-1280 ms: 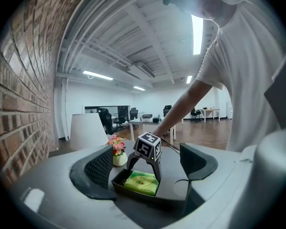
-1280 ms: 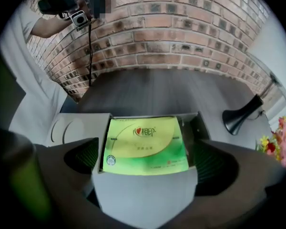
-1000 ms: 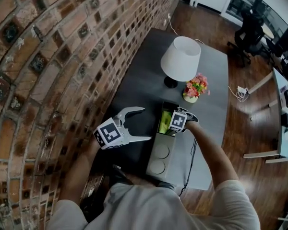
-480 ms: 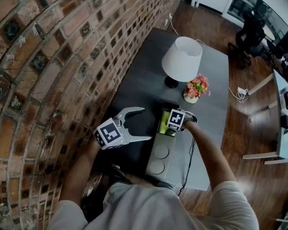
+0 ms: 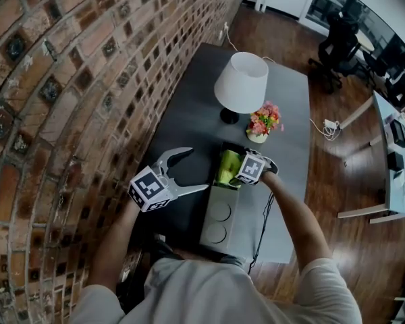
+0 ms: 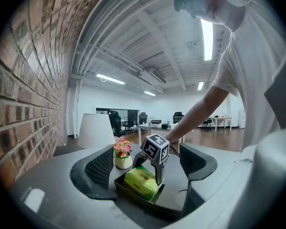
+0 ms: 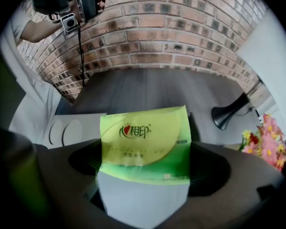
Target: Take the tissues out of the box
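Note:
A green tissue pack sits tilted in a black open box on the dark table. My right gripper reaches down into the box, and its jaws are closing with the pack between them. Both pads touch the pack's sides, and its white underside shows. From the left gripper view the pack rests against the box's near wall under the right gripper's marker cube. My left gripper hovers open just left of the box, with nothing between its jaws.
A grey lid with two round marks lies in front of the box. Behind it stand a small flower pot and a white lamp. A brick wall runs along the table's left. A cable hangs off the near right.
The right gripper's jaws have come in round the tissue pack, and the pack now stands more tilted in the box. The left gripper has hardly moved.

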The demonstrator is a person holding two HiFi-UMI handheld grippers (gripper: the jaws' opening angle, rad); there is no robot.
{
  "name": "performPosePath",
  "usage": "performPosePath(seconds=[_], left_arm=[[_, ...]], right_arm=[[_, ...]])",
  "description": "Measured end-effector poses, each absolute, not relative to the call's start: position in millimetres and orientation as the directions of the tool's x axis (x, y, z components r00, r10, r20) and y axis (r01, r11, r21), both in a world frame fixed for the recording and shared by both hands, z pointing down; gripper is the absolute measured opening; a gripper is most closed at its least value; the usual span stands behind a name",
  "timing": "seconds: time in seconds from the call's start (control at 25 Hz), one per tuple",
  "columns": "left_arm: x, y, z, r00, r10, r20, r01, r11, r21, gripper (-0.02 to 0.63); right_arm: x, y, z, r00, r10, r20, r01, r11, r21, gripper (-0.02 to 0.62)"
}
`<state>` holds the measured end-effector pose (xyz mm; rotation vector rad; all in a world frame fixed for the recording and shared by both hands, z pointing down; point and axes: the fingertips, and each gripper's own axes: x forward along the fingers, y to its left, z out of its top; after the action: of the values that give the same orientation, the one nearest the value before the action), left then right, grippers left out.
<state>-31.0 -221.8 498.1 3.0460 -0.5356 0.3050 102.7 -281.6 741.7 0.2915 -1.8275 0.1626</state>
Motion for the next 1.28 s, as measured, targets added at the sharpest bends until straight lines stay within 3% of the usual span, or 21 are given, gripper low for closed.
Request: performPosePath(seconds=[0.4,0.68,0.96,1.28], left_arm=[[-32.4,-230.0,482.4,0.871,-0.464,0.162,-0.467,-0.884,-0.017,0.424],[-26.0,-229.7,455.5,0.828,-0.549,0.118,-0.550,-0.835,-0.030,0.405],[-29.2,-223.8,421.9,0.767,-0.641,0.023,-0.639,-0.767,-0.056,0.405],[-12.9,-203.2,379.4,0.714,-0.695,-0.085,-0.700,-0.708,-0.088,0.402]], right_arm=[[111.2,-284.2,634.1,-0.503,-0.415,0.758,-0.512,0.850,0.125,0.541],[115.4,-270.9,530.3,-0.614,-0.650,0.447,-0.687,0.720,0.103,0.541],[146.1,-237.3,438.5,-0.565,-0.810,0.158,-0.810,0.581,0.084,0.541],[180.7,-178.9,357.1,-0.388,-0.911,-0.140,-0.922,0.385,0.050,0.541]])
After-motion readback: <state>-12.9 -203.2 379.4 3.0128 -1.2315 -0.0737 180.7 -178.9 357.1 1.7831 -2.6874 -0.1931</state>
